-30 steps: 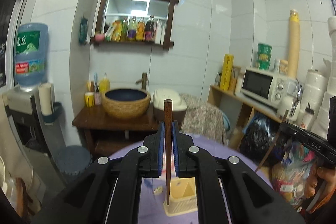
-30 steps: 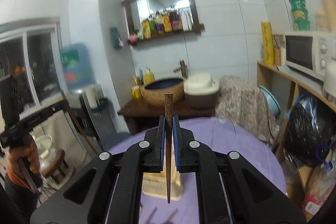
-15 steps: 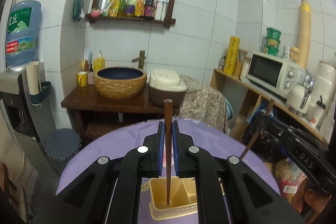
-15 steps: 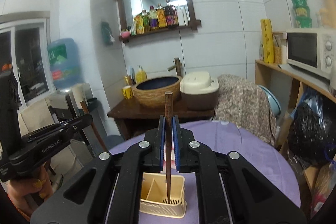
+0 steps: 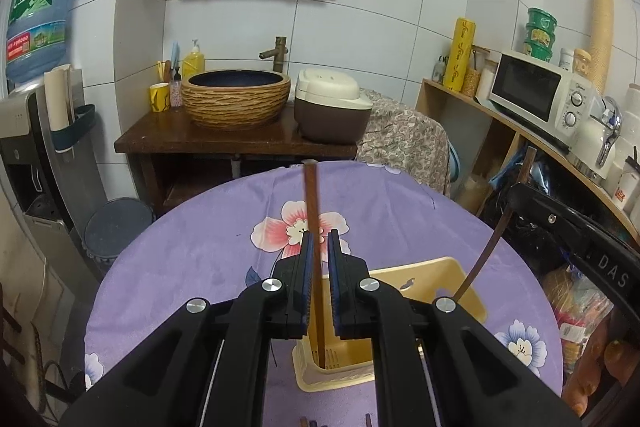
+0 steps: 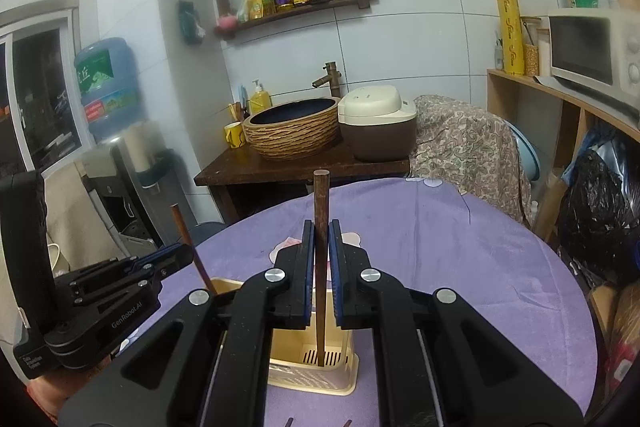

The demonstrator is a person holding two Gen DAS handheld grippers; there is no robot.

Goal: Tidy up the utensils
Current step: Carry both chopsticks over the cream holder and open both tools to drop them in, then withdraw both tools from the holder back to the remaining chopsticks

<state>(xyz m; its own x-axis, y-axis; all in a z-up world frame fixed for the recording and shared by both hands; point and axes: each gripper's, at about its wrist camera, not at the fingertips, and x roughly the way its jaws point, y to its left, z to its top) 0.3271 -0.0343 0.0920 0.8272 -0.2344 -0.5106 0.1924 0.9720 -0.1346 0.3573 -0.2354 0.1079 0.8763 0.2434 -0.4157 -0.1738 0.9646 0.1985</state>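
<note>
My left gripper [image 5: 319, 239] is shut on a brown chopstick [image 5: 311, 195] that stands nearly upright, its lower tip down inside the yellow utensil holder [image 5: 432, 271] on the purple flowered tablecloth [image 5: 200, 247]. My right gripper [image 6: 321, 227] is shut on a second brown chopstick [image 6: 321, 199], whose tip reaches the slotted bottom of the same holder [image 6: 348, 359]. In the left wrist view the right gripper [image 5: 532, 199] comes in from the right, its chopstick [image 5: 492, 239] slanting into the holder. In the right wrist view the left gripper [image 6: 182, 253] is at the left.
Ends of more chopsticks [image 5: 304, 421] lie at the table's near edge. Beyond the table stand a dark wooden washstand [image 5: 224, 143] with a woven basin and a rice cooker [image 5: 330, 111]. A shelf with a microwave [image 5: 536, 95] lines the right, a water dispenser [image 5: 28, 131] the left.
Both grippers have sunk toward the table and tilted down. The holder has come up into view, and both chopstick tips now sit inside it.
</note>
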